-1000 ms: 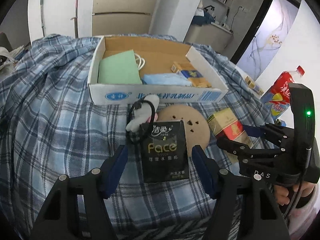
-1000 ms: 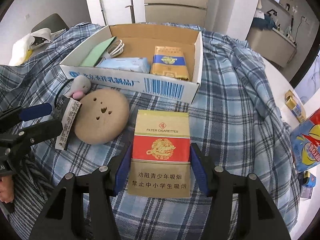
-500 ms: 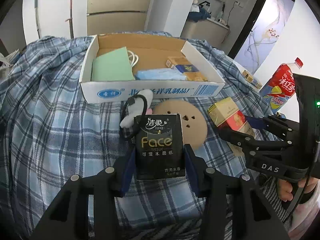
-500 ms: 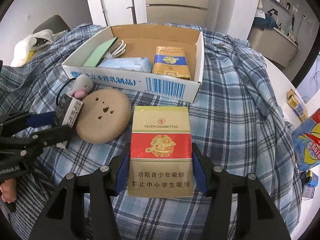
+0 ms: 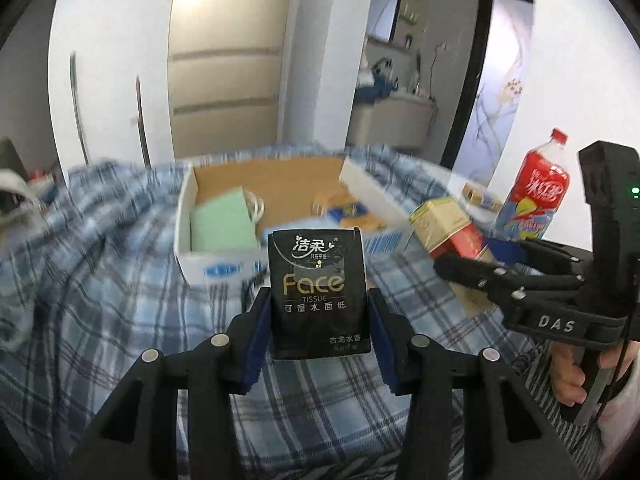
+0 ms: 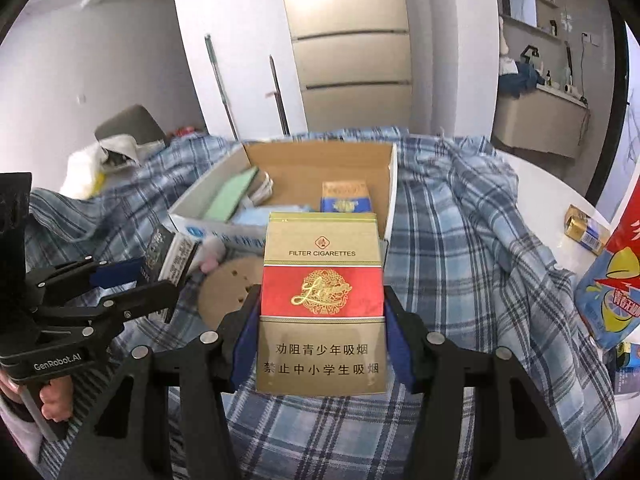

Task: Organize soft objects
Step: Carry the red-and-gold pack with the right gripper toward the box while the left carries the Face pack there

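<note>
My left gripper (image 5: 318, 332) is shut on a black "Face" tissue pack (image 5: 318, 292) and holds it upright above the plaid cloth, in front of the cardboard box (image 5: 208, 268). My right gripper (image 6: 322, 336) is shut on a red and gold cigarette carton (image 6: 322, 300), lifted off the cloth before the same box (image 6: 390, 200). The box holds a green pad (image 5: 222, 224), a light blue pack (image 6: 256, 216) and a blue and gold pack (image 6: 345, 196). Each gripper shows in the other's view, the right (image 5: 472, 256) and the left (image 6: 132, 280).
A round tan disc (image 6: 224, 292) and a small white and pink plush (image 6: 212, 254) lie on the plaid cloth (image 6: 460, 260) in front of the box. A red drink bottle (image 5: 536, 192) stands at the right, with small packs (image 6: 586, 230) on the white table edge.
Both grippers have lifted their packs off the cloth and tilted up, so the room wall now fills the upper view. The left gripper closed on the tissue pack during this second.
</note>
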Demonstrator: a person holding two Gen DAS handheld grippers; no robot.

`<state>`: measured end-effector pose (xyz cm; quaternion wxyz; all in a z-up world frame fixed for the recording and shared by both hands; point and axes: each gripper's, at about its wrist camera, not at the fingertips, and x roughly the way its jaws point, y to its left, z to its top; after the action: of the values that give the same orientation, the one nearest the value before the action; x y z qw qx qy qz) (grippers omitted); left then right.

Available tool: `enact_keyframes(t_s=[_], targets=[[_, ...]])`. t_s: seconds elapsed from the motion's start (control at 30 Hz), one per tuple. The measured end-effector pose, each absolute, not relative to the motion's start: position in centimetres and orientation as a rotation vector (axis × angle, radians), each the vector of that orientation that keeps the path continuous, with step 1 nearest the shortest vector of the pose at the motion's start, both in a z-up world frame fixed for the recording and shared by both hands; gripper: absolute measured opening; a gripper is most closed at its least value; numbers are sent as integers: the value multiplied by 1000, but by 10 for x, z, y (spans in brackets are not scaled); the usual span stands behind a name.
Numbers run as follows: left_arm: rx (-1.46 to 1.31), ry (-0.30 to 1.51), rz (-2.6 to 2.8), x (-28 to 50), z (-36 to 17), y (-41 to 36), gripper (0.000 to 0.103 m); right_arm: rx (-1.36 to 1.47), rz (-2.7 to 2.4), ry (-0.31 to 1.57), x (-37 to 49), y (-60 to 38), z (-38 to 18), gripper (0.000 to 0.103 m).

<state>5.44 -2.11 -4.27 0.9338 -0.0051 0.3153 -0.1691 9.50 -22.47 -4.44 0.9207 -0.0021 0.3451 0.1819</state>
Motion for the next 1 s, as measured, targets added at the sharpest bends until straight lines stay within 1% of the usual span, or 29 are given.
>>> enact_keyframes(t_s=[0.27,0.47,0.57,0.7,0.83,1.0], targets=[[52,431,-288,21,-18,-31,48,-63,344,545,71,-217,-23,55],[59,379,-251,30,7,-30,48,-89,287,442,59,-214,-3,55],[71,359,-246,41,26,-30,48,-80,294,428,63,-213,12,55],[54,345,-246,59,49,-28,48,-66,299,393,76,-211,38,55],[36,319,-216,80,63,-25,48,-29,279,309,87,-209,65,55],[6,329,-173,113,74,-16,48,-2,261,282,119,-202,81,55]])
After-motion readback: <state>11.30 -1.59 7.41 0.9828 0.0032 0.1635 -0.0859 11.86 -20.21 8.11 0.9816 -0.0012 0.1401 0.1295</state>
